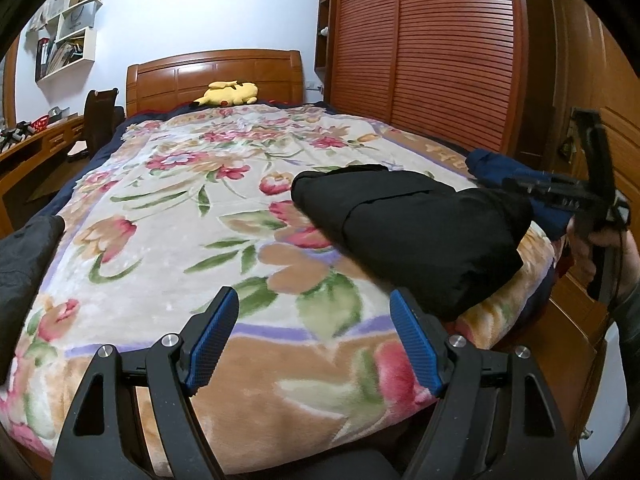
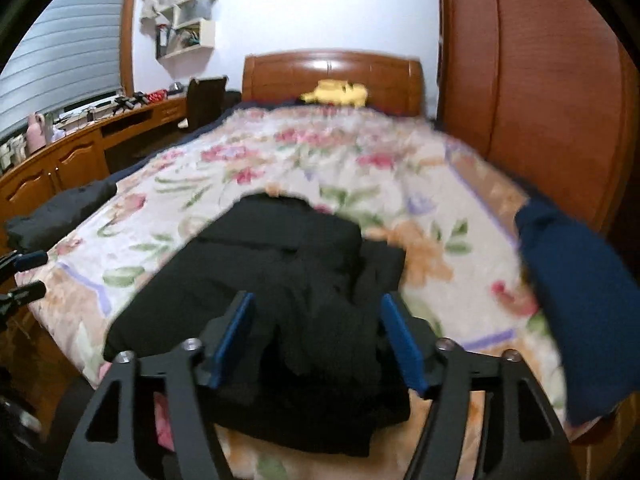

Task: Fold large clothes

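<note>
The left claw (image 1: 314, 320) is hovering wide apart over bare blanket, gripping nothing, keeping clear of the work. The right claw (image 2: 316, 334) is standing spread over the near edge of the folded black garment (image 2: 280, 280), its pads not pressing the cloth, likely so the bundle settles flat near the bed's (image 2: 420, 208) foot. Beside it, a blue garment (image 2: 580, 300) is lying near the bed's edge; farther left, another dark garment (image 2: 60, 212) is probably waiting its turn.

Wooden bed headboard (image 1: 214, 76), louvred wardrobe (image 1: 424, 52), wall shelves (image 1: 66, 36), desk (image 2: 80, 148).

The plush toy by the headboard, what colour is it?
Yellow plush toy, clearest in left wrist view.
</note>
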Action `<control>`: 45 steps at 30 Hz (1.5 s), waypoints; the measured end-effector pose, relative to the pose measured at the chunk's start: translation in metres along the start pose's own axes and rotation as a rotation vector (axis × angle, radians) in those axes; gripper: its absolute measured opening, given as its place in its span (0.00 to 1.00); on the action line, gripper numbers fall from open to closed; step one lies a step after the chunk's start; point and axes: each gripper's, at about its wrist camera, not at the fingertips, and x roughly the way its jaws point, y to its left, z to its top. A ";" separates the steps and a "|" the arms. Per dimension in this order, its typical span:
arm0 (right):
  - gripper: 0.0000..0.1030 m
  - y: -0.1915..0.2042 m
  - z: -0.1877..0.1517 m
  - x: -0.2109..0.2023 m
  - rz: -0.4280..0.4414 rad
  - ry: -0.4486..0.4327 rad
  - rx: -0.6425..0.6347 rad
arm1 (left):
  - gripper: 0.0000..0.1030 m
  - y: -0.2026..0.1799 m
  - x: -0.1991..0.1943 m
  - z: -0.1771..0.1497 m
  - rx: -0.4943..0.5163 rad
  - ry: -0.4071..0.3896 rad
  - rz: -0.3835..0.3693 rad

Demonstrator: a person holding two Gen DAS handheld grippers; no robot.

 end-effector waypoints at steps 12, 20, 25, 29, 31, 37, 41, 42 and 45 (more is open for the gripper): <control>0.34 0.054 -0.010 0.000 0.122 0.001 -0.117 | 0.76 -0.005 0.003 -0.002 -0.001 0.004 -0.004; 0.27 0.047 -0.031 0.063 0.115 0.199 -0.144 | 0.76 -0.003 0.005 -0.005 -0.012 0.007 -0.006; 0.27 0.048 -0.047 0.077 0.077 0.188 -0.166 | 0.76 -0.003 0.016 -0.005 -0.006 0.023 -0.010; 0.27 0.044 -0.047 0.074 0.110 0.177 -0.117 | 0.76 -0.005 0.030 0.001 0.002 0.023 -0.023; 0.27 0.039 -0.047 0.065 0.120 0.163 -0.103 | 0.77 -0.007 0.041 0.007 0.002 0.025 -0.038; 0.33 0.021 -0.060 0.030 0.094 0.097 -0.102 | 0.88 -0.013 0.079 0.028 0.006 0.050 -0.095; 0.38 0.010 -0.068 0.008 0.034 0.073 -0.085 | 0.88 -0.019 0.101 0.042 0.033 0.047 -0.082; 0.42 0.005 -0.069 0.003 0.037 0.065 -0.070 | 0.88 -0.021 0.107 0.047 0.041 0.046 -0.075; 0.51 -0.009 -0.075 -0.006 0.020 0.063 -0.019 | 0.88 -0.021 0.122 0.055 0.049 0.055 -0.073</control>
